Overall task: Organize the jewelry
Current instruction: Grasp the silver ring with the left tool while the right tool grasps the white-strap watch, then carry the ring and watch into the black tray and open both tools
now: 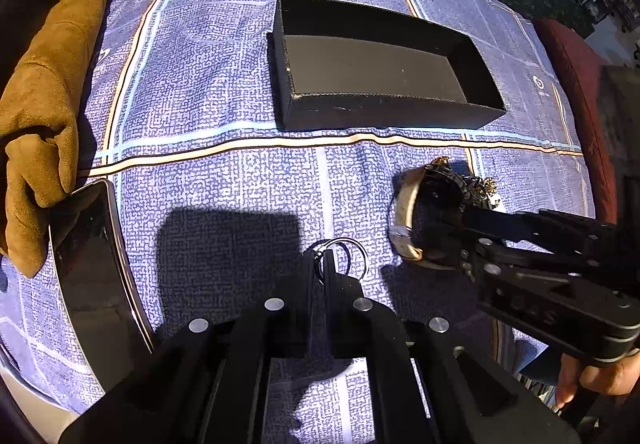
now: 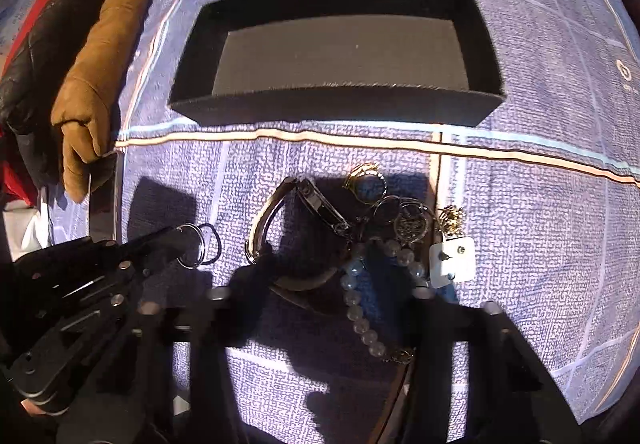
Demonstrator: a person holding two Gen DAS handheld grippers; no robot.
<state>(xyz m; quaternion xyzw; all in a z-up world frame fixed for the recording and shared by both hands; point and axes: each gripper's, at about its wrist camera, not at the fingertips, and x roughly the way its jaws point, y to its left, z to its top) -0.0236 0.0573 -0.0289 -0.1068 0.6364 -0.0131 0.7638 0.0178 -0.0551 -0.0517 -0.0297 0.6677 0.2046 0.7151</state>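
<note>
An open black box (image 1: 384, 111) (image 2: 320, 107) sits empty on the blue patterned cloth. My left gripper (image 1: 320, 264) (image 2: 184, 240) is shut on a pair of thin metal hoops (image 1: 352, 256) (image 2: 200, 248), low over the cloth. To its right lies a jewelry pile: a watch (image 1: 404, 211) (image 2: 320, 203), a pale bead bracelet (image 2: 360, 316), rings (image 2: 372, 183), a round pendant (image 2: 408, 228) and a white earring card (image 2: 452, 260). My right gripper (image 2: 340, 284) (image 1: 460, 236) points down over the pile. Its blurred fingers stand apart on either side of the watch band and beads.
A dark phone (image 1: 92, 264) (image 2: 104, 195) lies at the left edge, with a brown suede glove (image 1: 44, 115) (image 2: 96, 83) resting on it. A red cushion (image 1: 576, 83) borders the right side. A hand (image 1: 592, 380) holds the right gripper. Bare cloth lies around the box.
</note>
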